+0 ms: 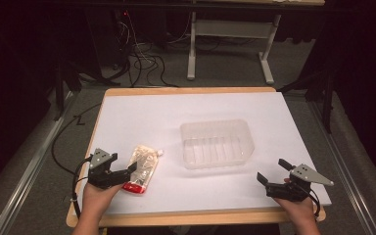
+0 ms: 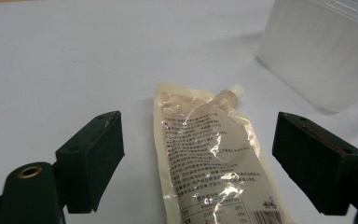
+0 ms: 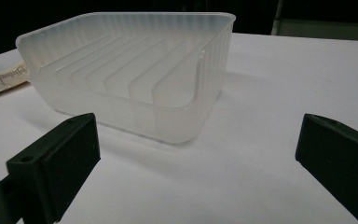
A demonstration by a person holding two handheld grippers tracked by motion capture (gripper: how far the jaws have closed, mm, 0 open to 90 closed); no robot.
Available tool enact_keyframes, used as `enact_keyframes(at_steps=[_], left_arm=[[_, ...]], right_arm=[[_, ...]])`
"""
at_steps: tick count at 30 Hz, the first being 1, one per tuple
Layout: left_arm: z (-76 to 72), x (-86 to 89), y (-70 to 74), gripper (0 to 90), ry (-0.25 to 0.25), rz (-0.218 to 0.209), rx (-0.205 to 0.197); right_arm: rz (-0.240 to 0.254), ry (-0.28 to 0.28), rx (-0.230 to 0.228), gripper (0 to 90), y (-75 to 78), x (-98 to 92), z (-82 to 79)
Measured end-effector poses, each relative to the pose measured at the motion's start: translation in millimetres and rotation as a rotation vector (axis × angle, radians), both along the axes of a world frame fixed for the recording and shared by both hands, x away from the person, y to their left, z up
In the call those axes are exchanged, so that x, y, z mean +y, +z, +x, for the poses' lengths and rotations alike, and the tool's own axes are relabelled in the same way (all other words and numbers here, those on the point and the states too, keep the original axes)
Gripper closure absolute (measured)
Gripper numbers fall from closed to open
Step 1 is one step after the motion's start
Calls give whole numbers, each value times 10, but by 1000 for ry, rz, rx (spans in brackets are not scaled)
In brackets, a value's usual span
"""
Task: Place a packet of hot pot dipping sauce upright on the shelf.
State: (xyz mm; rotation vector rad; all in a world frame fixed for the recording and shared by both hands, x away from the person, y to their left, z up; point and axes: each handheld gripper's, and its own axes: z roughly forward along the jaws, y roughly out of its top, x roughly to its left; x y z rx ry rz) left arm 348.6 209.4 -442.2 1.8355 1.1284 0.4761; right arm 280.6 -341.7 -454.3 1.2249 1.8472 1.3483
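Observation:
A clear spouted pouch (image 1: 142, 168) with a red bottom edge lies flat on the white table, its white cap pointing toward the far right. My left gripper (image 1: 129, 174) is open at the pouch's near end. In the left gripper view the pouch (image 2: 214, 154) lies between the two spread jaws of the left gripper (image 2: 200, 133), touching neither. A translucent ribbed plastic container (image 1: 215, 125) stands empty at mid-table. My right gripper (image 1: 273, 171) is open near the front right, aimed at the container (image 3: 130, 70), with nothing between the jaws of the right gripper (image 3: 200, 133).
The white tabletop (image 1: 176, 105) has a wooden rim. Beyond the far edge are a white-legged desk (image 1: 192, 54) and loose cables (image 1: 144, 58) on the floor. A cable (image 1: 63, 137) trails off the table's left side. In the left gripper view the container's corner (image 2: 317, 51) stands beyond the pouch.

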Motion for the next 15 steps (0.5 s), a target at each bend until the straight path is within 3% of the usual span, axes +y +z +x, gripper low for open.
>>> enact_keyframes(at_steps=[6,15], left_arm=[[9,18,-17,179,0,-11,7],[-9,42,-2,188,7,-21,-16]], right_arm=[[1,-9,2,1,-6,-16,6],[-3,-4,5,3,-10,-6,8]])
